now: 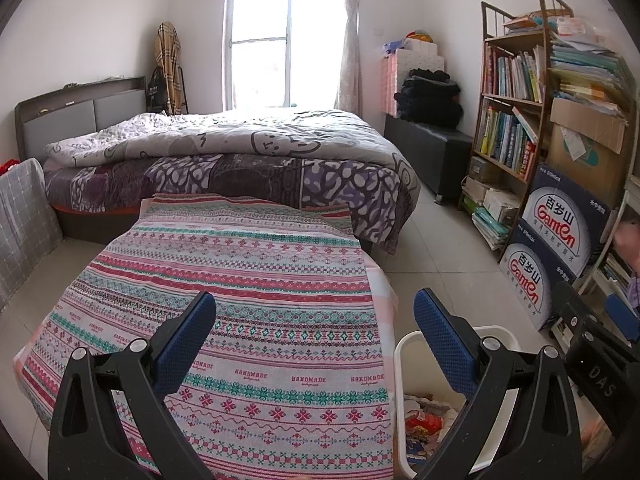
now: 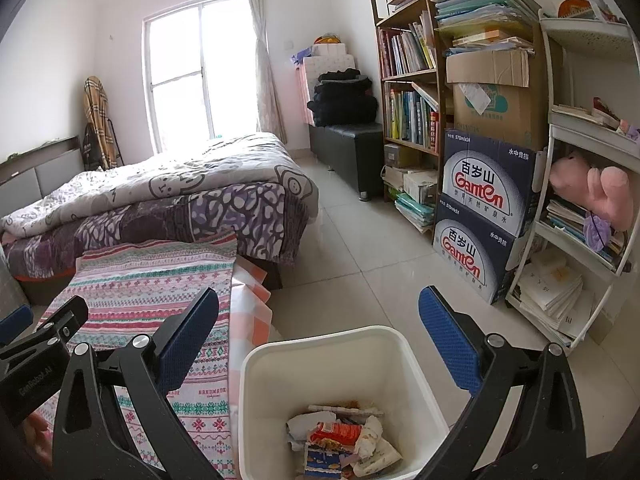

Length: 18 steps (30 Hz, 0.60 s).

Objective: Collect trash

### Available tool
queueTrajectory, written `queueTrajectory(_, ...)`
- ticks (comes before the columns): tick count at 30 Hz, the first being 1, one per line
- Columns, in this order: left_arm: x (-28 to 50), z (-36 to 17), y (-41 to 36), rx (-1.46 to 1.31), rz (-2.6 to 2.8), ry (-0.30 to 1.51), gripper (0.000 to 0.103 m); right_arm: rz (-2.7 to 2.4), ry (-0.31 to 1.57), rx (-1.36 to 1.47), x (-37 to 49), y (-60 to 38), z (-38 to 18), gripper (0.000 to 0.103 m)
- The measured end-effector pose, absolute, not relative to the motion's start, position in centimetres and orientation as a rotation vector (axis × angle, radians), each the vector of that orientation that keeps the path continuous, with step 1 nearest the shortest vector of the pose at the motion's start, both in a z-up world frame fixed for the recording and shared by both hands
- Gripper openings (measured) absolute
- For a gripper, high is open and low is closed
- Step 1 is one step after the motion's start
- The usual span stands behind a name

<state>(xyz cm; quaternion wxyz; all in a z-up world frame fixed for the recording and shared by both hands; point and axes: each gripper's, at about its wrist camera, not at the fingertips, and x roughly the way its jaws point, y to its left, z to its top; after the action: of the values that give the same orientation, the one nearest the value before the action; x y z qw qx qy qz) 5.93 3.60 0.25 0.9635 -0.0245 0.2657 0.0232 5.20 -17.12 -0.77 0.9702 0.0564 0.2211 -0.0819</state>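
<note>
A white bin stands on the floor right of the table, holding crumpled wrappers and paper trash. My right gripper is open and empty, held above the bin. My left gripper is open and empty above the patterned tablecloth. The bin and its trash also show at the lower right of the left wrist view. The right gripper's body shows at the right edge of the left wrist view. The left gripper's body shows at the left edge of the right wrist view.
A bed stands behind the table. A bookshelf, stacked Ganten boxes and a white rack line the right wall. A black bench stands near the window. Tiled floor lies between bed and shelves.
</note>
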Motion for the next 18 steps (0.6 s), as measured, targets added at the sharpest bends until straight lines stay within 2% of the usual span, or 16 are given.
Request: queueTrajectory(18,5.61,0.31,2.77,-0.009,0.028,0.51,0.096,-0.161,0.464,0.118,5.17,-17.55,-1.21,0.096)
